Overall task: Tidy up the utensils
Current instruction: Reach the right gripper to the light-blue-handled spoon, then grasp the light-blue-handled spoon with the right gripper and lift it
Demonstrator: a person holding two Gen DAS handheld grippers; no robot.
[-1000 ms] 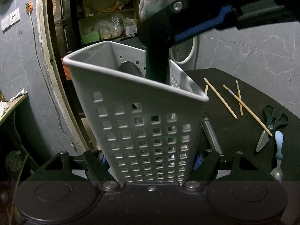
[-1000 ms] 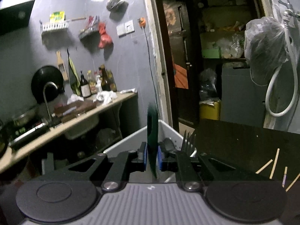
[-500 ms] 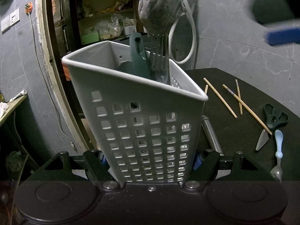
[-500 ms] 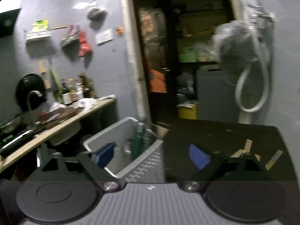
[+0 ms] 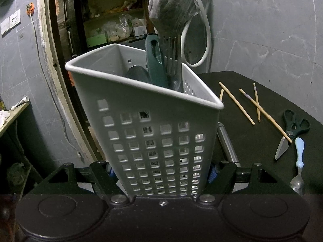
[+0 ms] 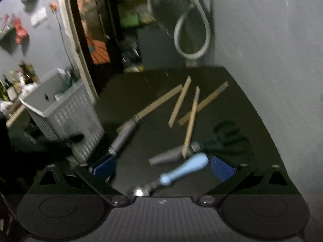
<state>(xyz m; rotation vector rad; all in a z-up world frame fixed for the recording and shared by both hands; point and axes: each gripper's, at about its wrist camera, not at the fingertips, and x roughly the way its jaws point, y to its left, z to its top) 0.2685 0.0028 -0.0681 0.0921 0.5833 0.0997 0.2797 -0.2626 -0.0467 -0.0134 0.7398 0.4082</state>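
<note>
**Dark tabletop, scattered utensils, caddy held at left**

Dark tabletop against grey tiled walls, open doorway behind. Left gripper clamped on grey perforated caddy, tilted, filling most of left view and hiding what lies behind it. Inside caddy: green-handled utensil and fork, upright. Beside caddy, steel handle flat on tabletop. Farther right: chopsticks strewn and crossed, scissors, blue-handled spoon. Right gripper with fingers spread wide, gripping nothing, poised over blue-handled spoon; right view blurred.
</note>
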